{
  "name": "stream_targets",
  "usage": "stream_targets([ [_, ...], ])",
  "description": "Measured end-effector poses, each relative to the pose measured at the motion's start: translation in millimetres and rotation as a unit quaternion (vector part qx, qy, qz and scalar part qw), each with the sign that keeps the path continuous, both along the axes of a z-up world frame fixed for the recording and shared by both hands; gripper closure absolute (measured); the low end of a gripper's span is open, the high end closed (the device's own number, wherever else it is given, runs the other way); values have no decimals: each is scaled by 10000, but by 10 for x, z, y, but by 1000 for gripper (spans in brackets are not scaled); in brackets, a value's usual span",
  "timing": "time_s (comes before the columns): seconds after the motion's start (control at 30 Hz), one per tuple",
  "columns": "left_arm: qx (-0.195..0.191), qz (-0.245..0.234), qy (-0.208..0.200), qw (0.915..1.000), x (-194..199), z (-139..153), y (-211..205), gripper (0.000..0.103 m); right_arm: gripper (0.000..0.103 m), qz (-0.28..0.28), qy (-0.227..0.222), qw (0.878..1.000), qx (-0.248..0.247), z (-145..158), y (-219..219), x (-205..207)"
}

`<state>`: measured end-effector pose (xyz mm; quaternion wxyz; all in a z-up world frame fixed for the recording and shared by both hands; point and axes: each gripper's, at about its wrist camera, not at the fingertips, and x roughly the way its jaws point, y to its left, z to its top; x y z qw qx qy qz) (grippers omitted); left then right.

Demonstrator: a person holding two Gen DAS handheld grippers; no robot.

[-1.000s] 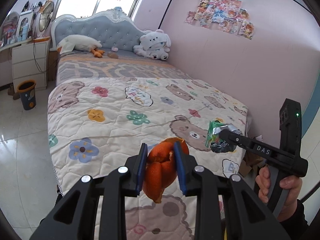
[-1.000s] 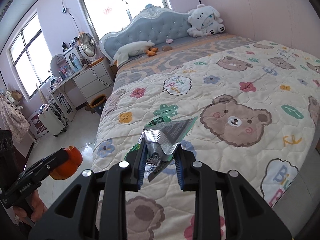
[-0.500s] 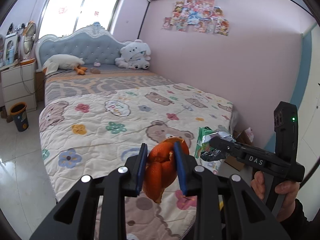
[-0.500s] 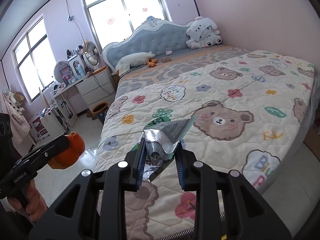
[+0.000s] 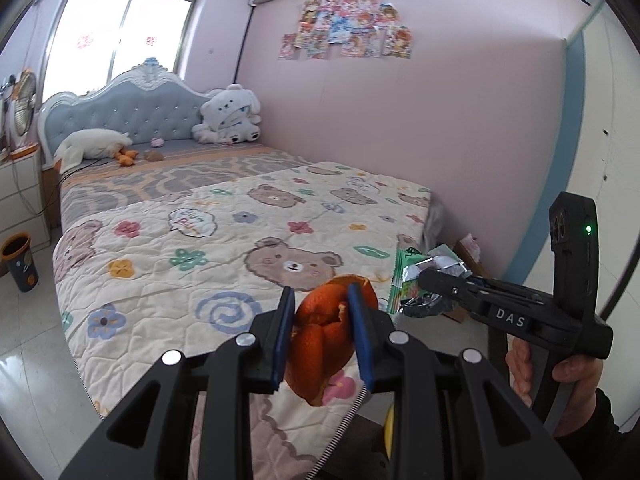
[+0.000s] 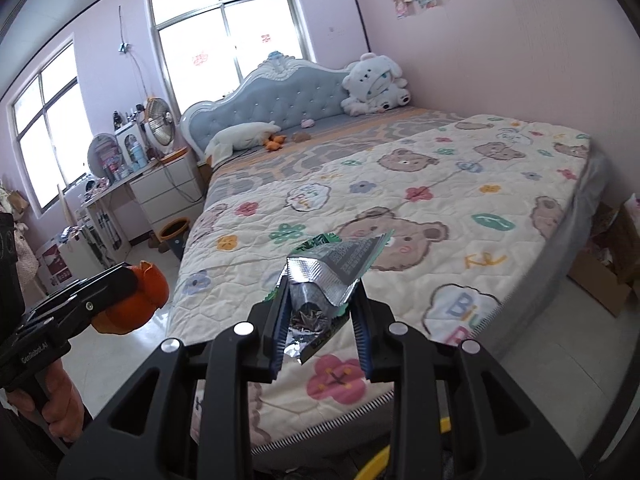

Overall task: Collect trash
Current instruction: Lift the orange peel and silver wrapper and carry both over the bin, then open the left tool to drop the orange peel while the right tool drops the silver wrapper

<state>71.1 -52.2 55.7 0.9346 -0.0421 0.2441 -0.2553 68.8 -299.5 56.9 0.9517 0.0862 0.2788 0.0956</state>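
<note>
The orange peel (image 5: 326,344) sits pinched between the blue pads of the left tongs (image 5: 322,334), clear of the bear-print quilt (image 5: 192,256) and hanging partly below the pads, so it looks held by squeeze alone rather than cradled. The other piece of trash, a crumpled foil snack wrapper (image 6: 324,280) with a green printed side, is clamped in the right tongs (image 6: 320,320), its torn open end sticking up above the pads and its crushed body wedged between them. Both tools are carried side by side over the foot corner of the bed (image 6: 400,184), each visible in the other's view, with a hand (image 5: 560,376) wrapped around the right handle. Holding one item per tool probably spares a second trip. A small dark waste bin (image 5: 20,262) with an orange rim stands on the floor beside the white nightstand (image 6: 168,192), well apart from both loads, and seems the likely destination. Something yellow and curved shows at the bottom edge below the mattress; what it is cannot be told.
</note>
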Motion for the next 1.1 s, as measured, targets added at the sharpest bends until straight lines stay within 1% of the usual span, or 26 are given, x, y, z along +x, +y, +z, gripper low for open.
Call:
stream_targets([
  [0.27, 110, -478, -22, 9988, -212, -54, -332, 77, 75, -444, 104, 9989, -133, -105, -322, -449],
  [0.6, 181, -1166, 120, 9929, -377, -245, -810, 76, 75, -1075, 292, 9934, -258, -297, -743, -962],
  [0.8, 306, -1526, 282, 9874, -449, -422, -1111, 76, 74, -1336, 450, 9898, -180, -484, -964, -1194],
  [0.97, 423, -1703, 388, 9837, -483, -557, -1288, 76, 74, -1517, 616, 9865, -79, -640, -1109, -1298],
  [1.1, 521, -1899, 536, 9790, -494, -681, -1423, 76, 74, -1625, 821, 9833, 54, -808, -1225, -1356],
])
